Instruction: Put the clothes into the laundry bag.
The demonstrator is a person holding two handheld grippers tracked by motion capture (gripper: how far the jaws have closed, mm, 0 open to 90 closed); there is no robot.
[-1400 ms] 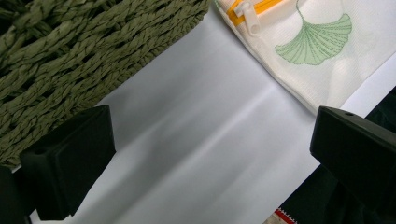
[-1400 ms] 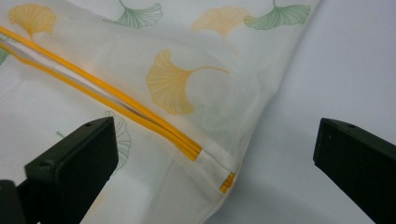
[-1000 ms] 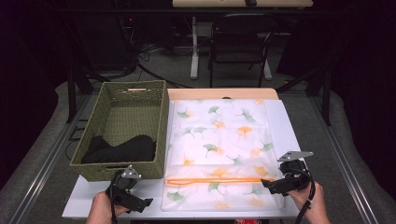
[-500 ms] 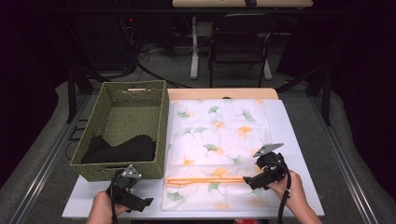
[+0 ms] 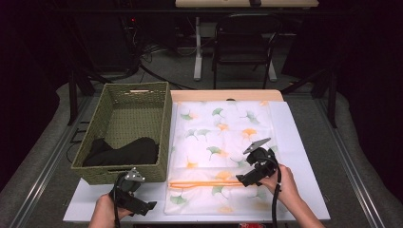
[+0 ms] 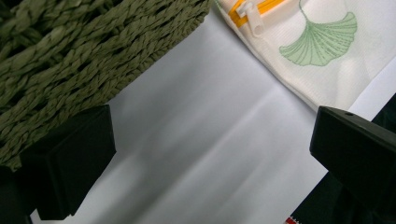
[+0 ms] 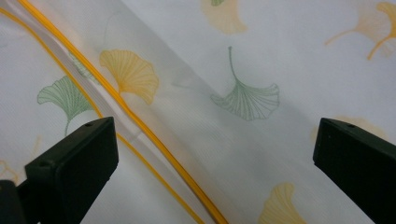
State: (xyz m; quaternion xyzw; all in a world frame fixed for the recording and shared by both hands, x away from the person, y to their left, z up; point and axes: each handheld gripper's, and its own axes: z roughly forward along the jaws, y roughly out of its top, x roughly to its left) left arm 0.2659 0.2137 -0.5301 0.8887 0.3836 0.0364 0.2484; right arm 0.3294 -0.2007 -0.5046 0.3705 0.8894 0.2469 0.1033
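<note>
My right gripper [image 5: 243, 181] hovers spread over the zip bag [image 5: 221, 142] beside the basket [image 5: 127, 128], near its orange zipper [image 7: 140, 126]; left gripper [image 5: 142, 206] spread too, idle before the basket. Nothing grasped yet, I reckon.

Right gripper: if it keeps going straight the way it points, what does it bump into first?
Most likely the white leaf-print bag right under it. The right gripper, jaws open, aims down at the fabric beside the orange zipper, though the gap is hard to judge.
</note>
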